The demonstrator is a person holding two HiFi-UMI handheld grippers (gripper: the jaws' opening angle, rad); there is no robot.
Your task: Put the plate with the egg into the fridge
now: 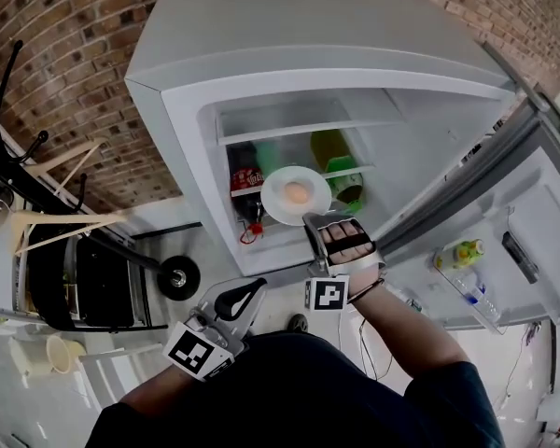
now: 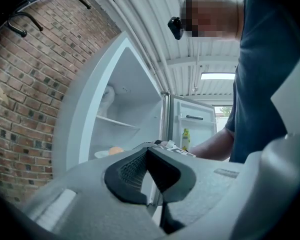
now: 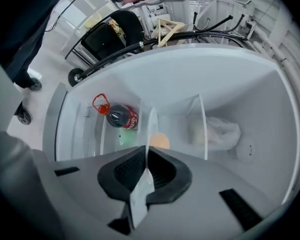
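white plate (image 3: pixel 151 124) with egg (image 3: pixel 160 140), rim between jaws of right hand-held gripper (image 3: pixel 147 153)

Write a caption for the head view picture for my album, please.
The right gripper holds the plate with the egg at the open fridge.

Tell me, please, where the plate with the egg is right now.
Head view, centre: the plate is at the open fridge, its near rim clamped by the right gripper, with a dark soda bottle just left of it.
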